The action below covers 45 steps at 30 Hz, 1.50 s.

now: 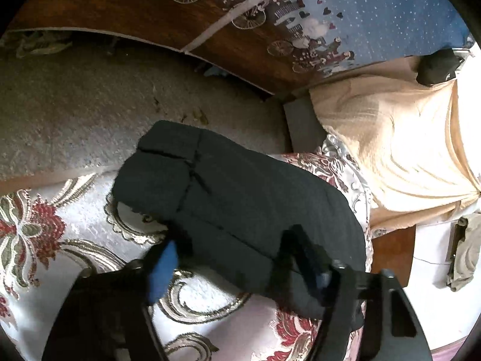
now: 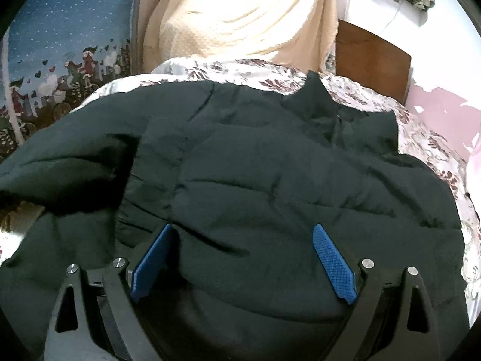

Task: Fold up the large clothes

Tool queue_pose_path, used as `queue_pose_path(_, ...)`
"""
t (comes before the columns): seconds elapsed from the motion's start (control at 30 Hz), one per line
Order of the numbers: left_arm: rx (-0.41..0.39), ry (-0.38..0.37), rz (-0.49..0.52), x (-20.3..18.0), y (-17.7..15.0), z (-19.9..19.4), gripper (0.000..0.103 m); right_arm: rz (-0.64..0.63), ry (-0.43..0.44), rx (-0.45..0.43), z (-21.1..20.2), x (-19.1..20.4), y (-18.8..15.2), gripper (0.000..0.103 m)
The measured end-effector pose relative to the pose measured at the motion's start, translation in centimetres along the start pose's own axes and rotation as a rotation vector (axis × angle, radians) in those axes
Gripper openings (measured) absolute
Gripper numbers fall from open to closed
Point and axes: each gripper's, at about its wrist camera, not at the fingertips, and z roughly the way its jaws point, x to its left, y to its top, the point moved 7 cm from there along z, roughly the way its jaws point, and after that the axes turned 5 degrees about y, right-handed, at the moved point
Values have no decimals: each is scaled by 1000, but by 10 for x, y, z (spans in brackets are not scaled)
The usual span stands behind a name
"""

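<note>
A black padded jacket (image 2: 270,165) lies spread on a bed covered with a white floral bedspread (image 2: 427,132), its collar (image 2: 318,102) at the far side. My right gripper (image 2: 242,227) stands open low over the jacket's body, its blue pads (image 2: 333,264) set wide apart with the fabric bulging between them. In the left wrist view a quilted part of the jacket (image 1: 234,186) reaches the bed's edge. My left gripper (image 1: 234,236) is around its near end, and the blue pad (image 1: 163,270) and the dark opposite finger press into the padding.
A beige blanket (image 1: 390,150) is heaped beyond the bedspread (image 1: 60,225). Grey carpet (image 1: 90,105) runs beside the bed, with a dark wooden cabinet (image 1: 135,6) and blue printed cloth (image 1: 390,9) behind. A brown wooden board (image 2: 372,57) stands at the far right.
</note>
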Motion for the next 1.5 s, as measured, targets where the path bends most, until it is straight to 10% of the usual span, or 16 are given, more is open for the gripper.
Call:
queue_pose_path(0.4, -157, -78, 106, -18, 14, -30, 13, -73, -13, 43, 17, 16, -3, 95)
queue_pose_path(1.03, -400, -122, 511, -105, -15, -101, 9, 31, 112, 29, -29, -2, -5, 96)
queue_pose_path(1.5, -381, -190, 940, -222, -141, -129, 8, 19, 146, -2, -121, -71, -18, 96)
